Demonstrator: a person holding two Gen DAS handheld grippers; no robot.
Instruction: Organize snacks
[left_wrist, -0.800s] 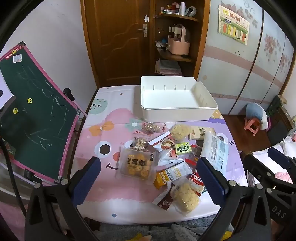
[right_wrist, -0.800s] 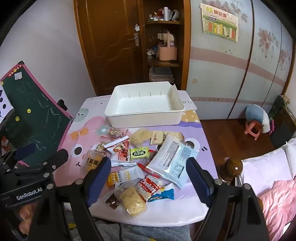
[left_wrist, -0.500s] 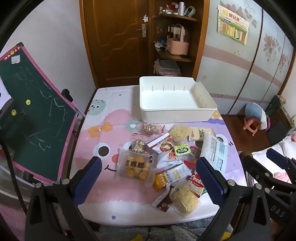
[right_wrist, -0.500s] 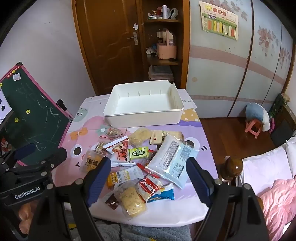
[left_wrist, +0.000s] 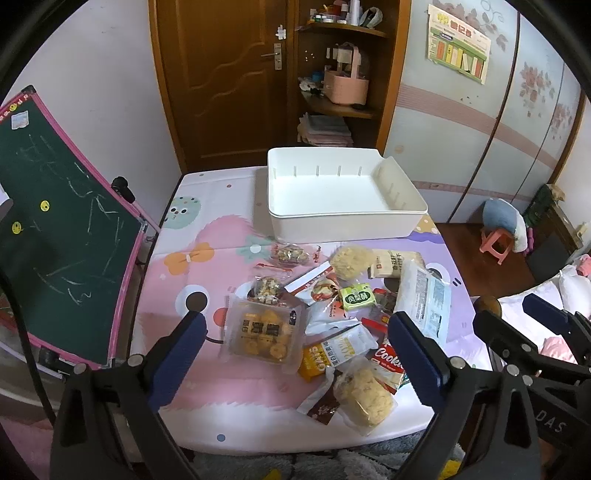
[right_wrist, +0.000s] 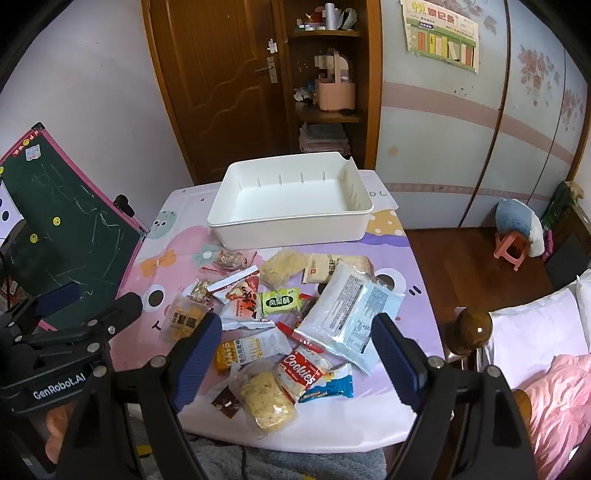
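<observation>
my left gripper (left_wrist: 295, 349) hangs above the near edge of the table (left_wrist: 207, 266) with its jaws spread wide and nothing between the pads. my right gripper (right_wrist: 297, 350) is parted too, a little less widely, and also holds nothing. both tilt down toward the snack pile (right_wrist: 288, 317), well clear of it.

under the left jaws lies a clear tray of yellow pastries (left_wrist: 263, 331), and beside it an orange oats packet (left_wrist: 334, 350). under the right jaws i see a red cookies packet (right_wrist: 302, 371), a wrapped pale rice cake (right_wrist: 266, 400) at the near edge, and a blue-and-white wrapper (right_wrist: 328, 384). further out sit a small green packet (right_wrist: 279, 301), a large white-and-blue pouch (right_wrist: 351, 314) lying aslant over its neighbours, and a tan biscuit pack (right_wrist: 325, 267).

beyond the pile, the white bin (right_wrist: 288, 225) stands at the far side of the table (nothing in it that i can see). a green chalkboard (left_wrist: 55, 236) leans off to the left.
</observation>
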